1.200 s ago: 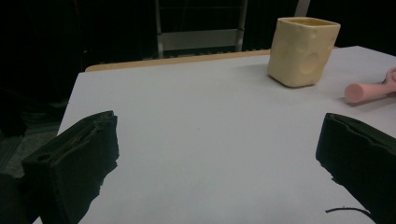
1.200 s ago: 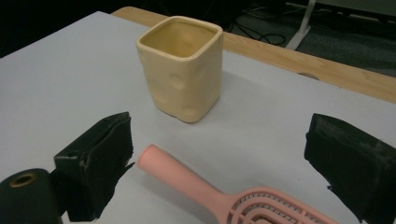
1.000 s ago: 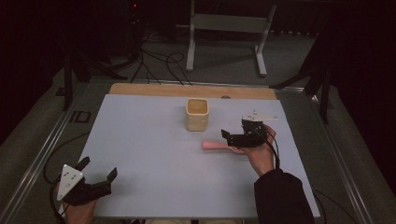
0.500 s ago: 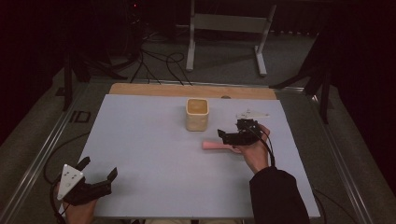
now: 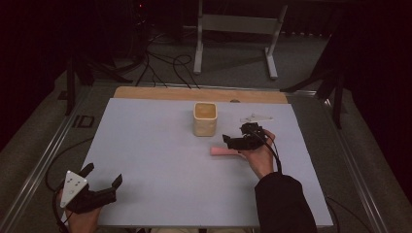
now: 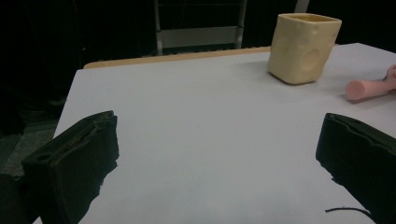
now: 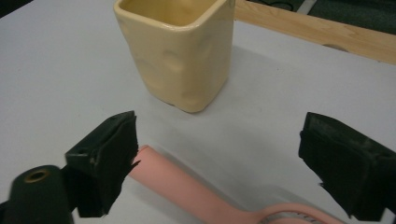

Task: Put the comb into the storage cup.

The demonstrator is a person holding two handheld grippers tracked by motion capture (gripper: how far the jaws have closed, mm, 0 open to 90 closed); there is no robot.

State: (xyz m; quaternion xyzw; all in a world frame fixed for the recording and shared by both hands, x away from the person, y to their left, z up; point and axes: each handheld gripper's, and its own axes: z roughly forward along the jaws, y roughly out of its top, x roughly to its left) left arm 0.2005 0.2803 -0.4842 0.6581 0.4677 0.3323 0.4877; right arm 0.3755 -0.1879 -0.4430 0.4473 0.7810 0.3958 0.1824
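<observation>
A pale yellow square cup (image 5: 204, 119) stands upright on the white tabletop (image 5: 155, 145), past its middle. A pink handled tool (image 5: 221, 151) lies flat in front of the cup, to its right. My right gripper (image 5: 234, 137) hovers open over the tool's right end. In the right gripper view the pink handle (image 7: 187, 189) runs between the spread jaws of the right gripper (image 7: 219, 158), close by its left jaw, with the cup (image 7: 180, 51) just beyond. My left gripper (image 5: 103, 174) sits open and empty near the front left corner. From the left gripper (image 6: 215, 154) I see the cup (image 6: 303, 46) and the pink tool's tip (image 6: 369, 88) far off.
A flat white piece (image 5: 256, 118) lies on the table right of the cup. A wooden strip (image 5: 199, 94) edges the far side. Metal rails (image 5: 43, 160) flank the table, and a stand with cables (image 5: 233, 29) sits on the floor beyond.
My right gripper has shifted a little to the left, over the pink tool. The left gripper, the cup and the tool have stayed put.
</observation>
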